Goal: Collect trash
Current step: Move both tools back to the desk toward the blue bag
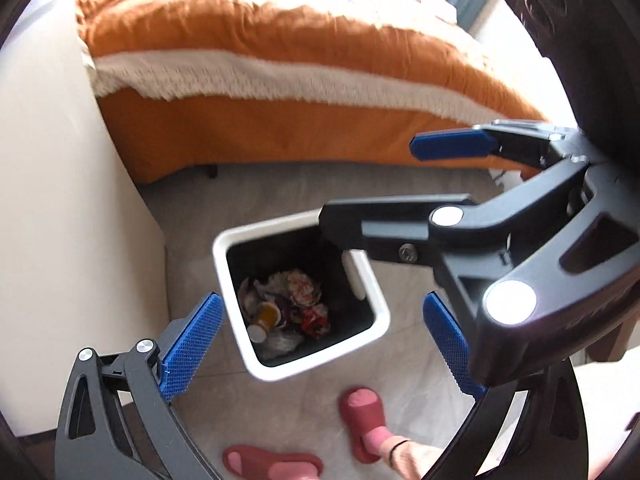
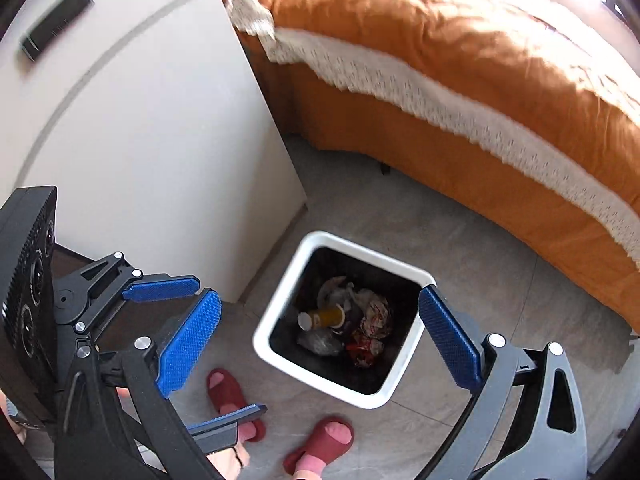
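Note:
A white square bin with a black liner stands on the grey floor. It holds a yellow bottle, crumpled paper and a red wrapper. My left gripper hangs above the bin, open, with nothing between its blue pads. The right gripper's fingers cross the upper right of this view, spread apart. In the right wrist view the bin lies below my right gripper, which is open and empty. The bottle and wrapper show inside. The left gripper's fingers are at the left.
A bed with an orange cover and a white fringed throw runs behind the bin. A white cabinet stands left of it, with a black remote on top. A person's feet in red slippers are just in front of the bin.

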`<state>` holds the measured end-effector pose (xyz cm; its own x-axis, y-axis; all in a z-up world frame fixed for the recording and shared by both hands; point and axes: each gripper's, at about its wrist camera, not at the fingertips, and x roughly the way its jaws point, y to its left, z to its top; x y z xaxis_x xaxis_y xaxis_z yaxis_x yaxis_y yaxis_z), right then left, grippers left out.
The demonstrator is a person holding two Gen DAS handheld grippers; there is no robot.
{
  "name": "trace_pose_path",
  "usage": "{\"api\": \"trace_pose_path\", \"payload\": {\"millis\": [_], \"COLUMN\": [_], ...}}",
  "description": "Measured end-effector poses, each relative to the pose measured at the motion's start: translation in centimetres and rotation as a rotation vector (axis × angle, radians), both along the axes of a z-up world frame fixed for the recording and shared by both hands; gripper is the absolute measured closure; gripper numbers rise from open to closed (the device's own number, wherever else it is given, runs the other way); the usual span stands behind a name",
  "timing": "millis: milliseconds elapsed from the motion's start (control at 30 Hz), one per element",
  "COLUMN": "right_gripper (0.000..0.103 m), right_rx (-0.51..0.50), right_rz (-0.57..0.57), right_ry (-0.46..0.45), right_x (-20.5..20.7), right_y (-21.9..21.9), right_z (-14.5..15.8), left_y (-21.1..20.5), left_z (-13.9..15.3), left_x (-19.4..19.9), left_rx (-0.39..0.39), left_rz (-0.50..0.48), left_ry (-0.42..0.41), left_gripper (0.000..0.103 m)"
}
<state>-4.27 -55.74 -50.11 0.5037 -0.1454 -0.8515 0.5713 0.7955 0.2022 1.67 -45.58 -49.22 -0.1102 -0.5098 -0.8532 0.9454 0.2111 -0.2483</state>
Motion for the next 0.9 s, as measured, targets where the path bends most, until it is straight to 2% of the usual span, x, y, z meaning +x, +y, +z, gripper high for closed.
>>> {"api": "trace_pose_path", "payload": {"millis": [333,533,700,900], "right_gripper": [0.004,0.004,0.004,0.004], "right_rx": [-0.037,-0.104,-0.163,-0.199], "right_rz": [-0.007,0.037,0.083,0.146], "right_ry": [-0.115,-0.199,-0.272,-0.335], "right_x": [-0.2,0.0,0.8,2.0], "right_y": [2.1,3.5,4.9,6.3], "right_z": [11.4,19.0,24.7,29.3], "left_y": [1.7,3.9,6.0,9.5], "left_z": [12.1,19.8,24.4,29.8], "left_x": [1.4,2.8,4.1,5.8], "left_rx": [-0.112,-0.167,-0.176,-0.203], "left_rz": [0.116,0.196,0.265,0.374], "left_ry": [-0.010,-0.050,-0.114,-0.169], "left_gripper": [0.005,0.005,0.005,0.005]}}
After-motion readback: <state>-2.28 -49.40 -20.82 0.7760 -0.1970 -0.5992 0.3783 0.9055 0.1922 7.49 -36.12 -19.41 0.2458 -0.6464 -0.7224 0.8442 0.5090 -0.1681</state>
